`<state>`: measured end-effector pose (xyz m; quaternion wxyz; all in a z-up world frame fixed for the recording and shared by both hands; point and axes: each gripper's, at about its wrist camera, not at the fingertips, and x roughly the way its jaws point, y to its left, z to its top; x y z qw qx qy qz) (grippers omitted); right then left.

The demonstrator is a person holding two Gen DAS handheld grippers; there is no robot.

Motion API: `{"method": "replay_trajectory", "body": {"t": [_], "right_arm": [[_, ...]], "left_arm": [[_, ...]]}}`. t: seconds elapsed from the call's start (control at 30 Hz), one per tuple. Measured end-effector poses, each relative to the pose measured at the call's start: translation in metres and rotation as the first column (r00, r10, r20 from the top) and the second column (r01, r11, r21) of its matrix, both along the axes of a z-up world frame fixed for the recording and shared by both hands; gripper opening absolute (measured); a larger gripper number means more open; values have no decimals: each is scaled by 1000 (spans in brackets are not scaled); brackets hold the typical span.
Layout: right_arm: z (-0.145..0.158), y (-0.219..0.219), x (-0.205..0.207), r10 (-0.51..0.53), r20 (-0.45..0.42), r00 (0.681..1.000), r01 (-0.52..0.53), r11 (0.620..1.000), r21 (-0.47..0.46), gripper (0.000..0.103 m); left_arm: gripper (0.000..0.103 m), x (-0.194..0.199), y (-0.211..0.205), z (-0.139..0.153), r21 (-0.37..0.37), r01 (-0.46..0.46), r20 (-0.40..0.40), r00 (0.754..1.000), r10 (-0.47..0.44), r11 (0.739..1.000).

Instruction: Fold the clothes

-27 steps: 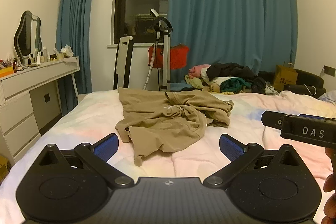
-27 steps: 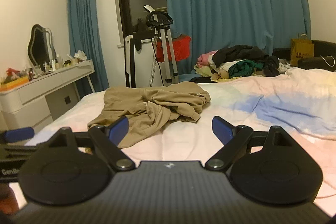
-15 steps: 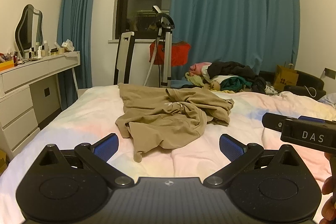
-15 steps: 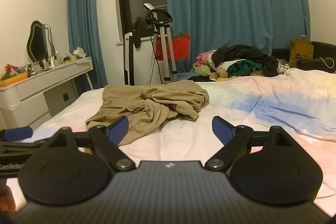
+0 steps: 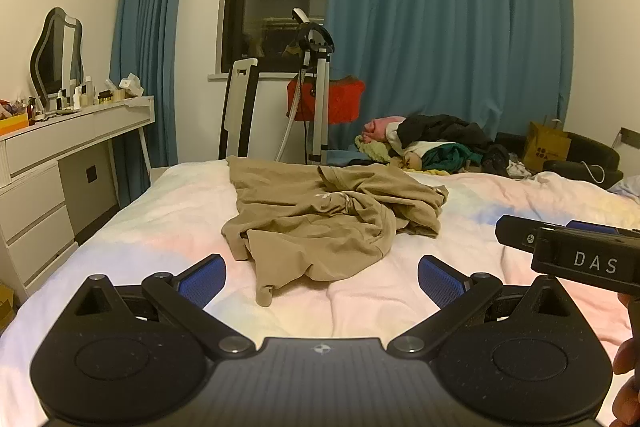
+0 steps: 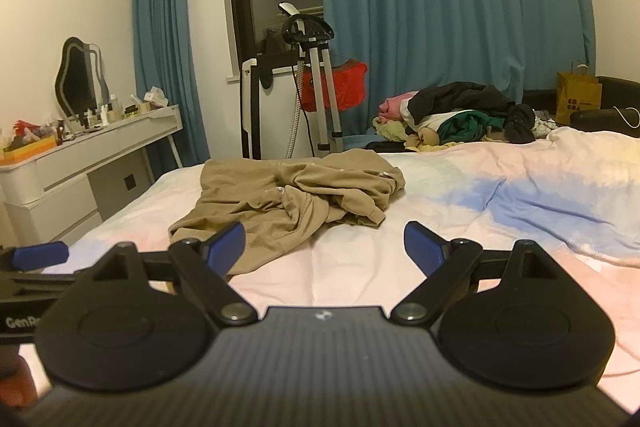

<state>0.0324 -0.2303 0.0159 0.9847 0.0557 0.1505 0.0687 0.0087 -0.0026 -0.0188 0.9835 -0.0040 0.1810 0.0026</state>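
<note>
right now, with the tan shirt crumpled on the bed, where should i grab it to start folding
Probably the loose tail of the tan shirt that trails toward the near edge of the bed. It lies flat and apart from the bunched middle, so open fingers of the left gripper could come in low from the near side and pinch it.

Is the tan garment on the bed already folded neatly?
No, the tan garment lies crumpled in a heap on the bed.
</note>
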Motion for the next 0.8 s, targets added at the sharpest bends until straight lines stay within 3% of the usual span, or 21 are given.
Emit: {"method": "replay_trajectory", "body": {"t": [0.43, 0.57, 0.7, 0.8], "right_arm": [[3, 1, 1, -20, -21, 1000, 20, 1000, -3, 88], [11, -3, -5, -53, 29, 998, 53, 999, 10, 88], [22, -10, -11, -67, 62, 996, 64, 997, 42, 88], [32, -14, -13, -50, 74, 996, 50, 999, 8, 88]], "left_arm": [[103, 3, 4, 0, -28, -19, -20, 1000, 18, 999], [103, 6, 3, -5, -16, -28, -37, 999, 28, 999], [103, 11, -2, -13, 0, -29, -96, 995, 29, 1000], [103, 14, -3, -17, -18, -23, -156, 988, 20, 1000]]}}
